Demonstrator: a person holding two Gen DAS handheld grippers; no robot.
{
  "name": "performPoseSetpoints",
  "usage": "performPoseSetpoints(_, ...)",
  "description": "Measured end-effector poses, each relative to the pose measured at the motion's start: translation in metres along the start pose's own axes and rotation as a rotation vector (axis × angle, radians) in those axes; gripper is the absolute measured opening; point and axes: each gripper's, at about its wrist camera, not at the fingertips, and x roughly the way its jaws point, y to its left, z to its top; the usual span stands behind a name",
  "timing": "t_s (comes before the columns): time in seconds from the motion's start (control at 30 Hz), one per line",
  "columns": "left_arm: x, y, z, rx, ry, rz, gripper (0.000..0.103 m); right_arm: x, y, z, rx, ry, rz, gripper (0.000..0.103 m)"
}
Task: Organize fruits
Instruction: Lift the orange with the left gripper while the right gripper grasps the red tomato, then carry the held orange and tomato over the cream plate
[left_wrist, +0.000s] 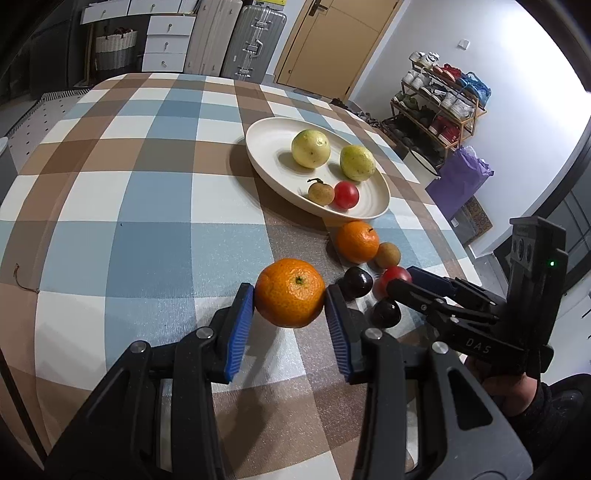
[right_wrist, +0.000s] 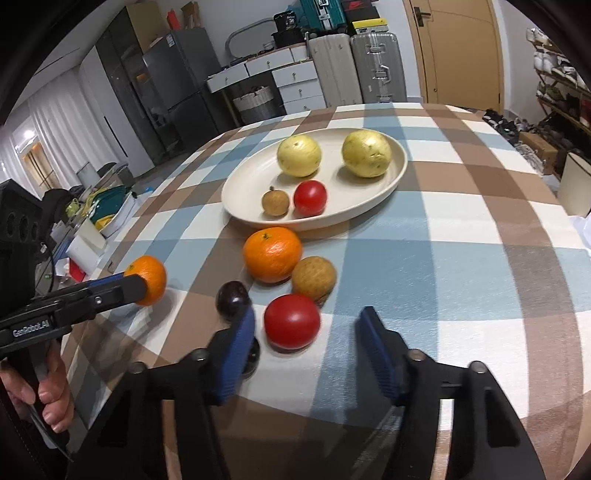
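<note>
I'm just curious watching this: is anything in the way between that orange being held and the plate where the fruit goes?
Mostly clear. The orange in the left hand-held gripper faces open tablecloth toward the plate. Only a second orange sits just before the plate's near rim, slightly right of a straight path.

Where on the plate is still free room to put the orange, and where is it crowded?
The plate is bare on its left part, beside the left guava and the longan. Crowded: the cluster before the plate, around the second orange and the tomato.
</note>
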Motion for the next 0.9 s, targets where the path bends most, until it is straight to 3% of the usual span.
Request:
performPoseSetpoints(0.17, 0.006, 0.002, 0.000, -0.003, 0.009, -0.002, 0.036, 0.000, 0.005, -0.001, -0.010, 0.003, 0.038, 0.032)
performPoseSetpoints(0.4, 0.002, 0.000, -0.001, -0.003, 0.000, 0.010, 0.036, -0.001, -0.002, -0.002, 0.044, 0.003, 0.091, 0.032)
performPoseSetpoints(0.9, -0.027, -0.025, -0.008, 0.050, -0.043, 0.029, 0.036, -0.034, -0.003, -0.004, 0.056, -0.064, 0.105, 0.032)
